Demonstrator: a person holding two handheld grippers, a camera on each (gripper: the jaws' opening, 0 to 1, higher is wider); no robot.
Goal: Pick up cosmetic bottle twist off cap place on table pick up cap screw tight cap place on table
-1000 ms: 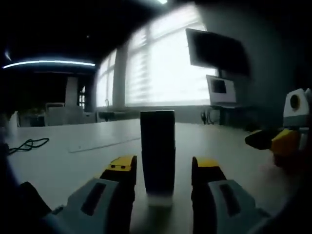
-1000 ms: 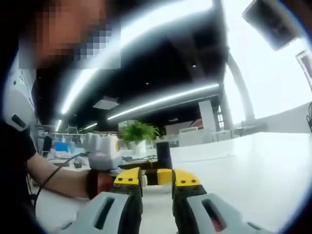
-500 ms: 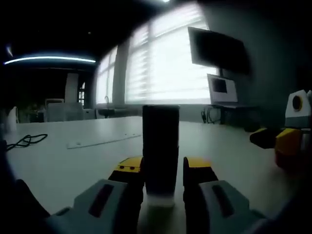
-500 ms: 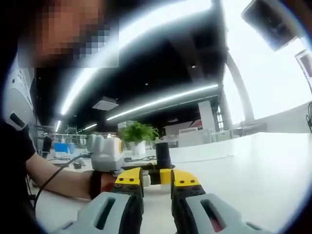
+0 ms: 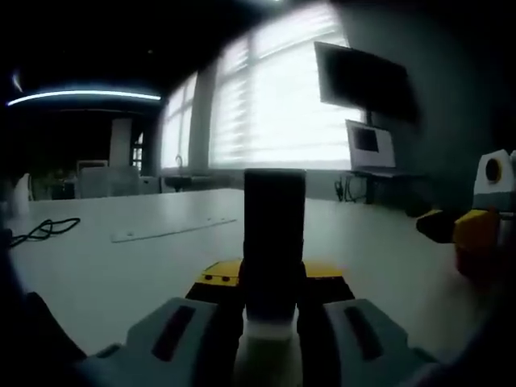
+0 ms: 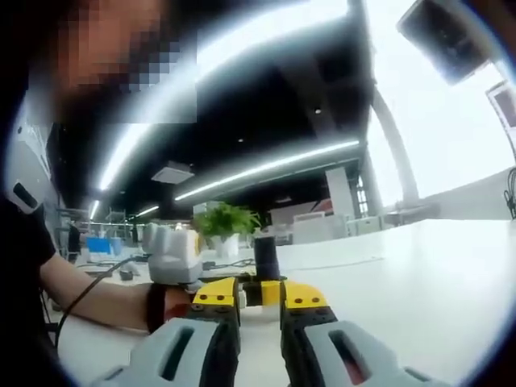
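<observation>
Bottle stands upright on the table, clamped between left gripper jaws (long axis vertical). Right gripper, jaws nearly closed and empty, sits well right of the bottle.

The lower part of the cosmetic bottle is hidden between the jaws of the left gripper, and its pale base blurs into them, so whether it touches the table cannot be told. At the right edge the right gripper is cut off. In the right gripper view the bottle is small and far, its foot hidden behind the yellow tips; its cap cannot be made out.
</observation>
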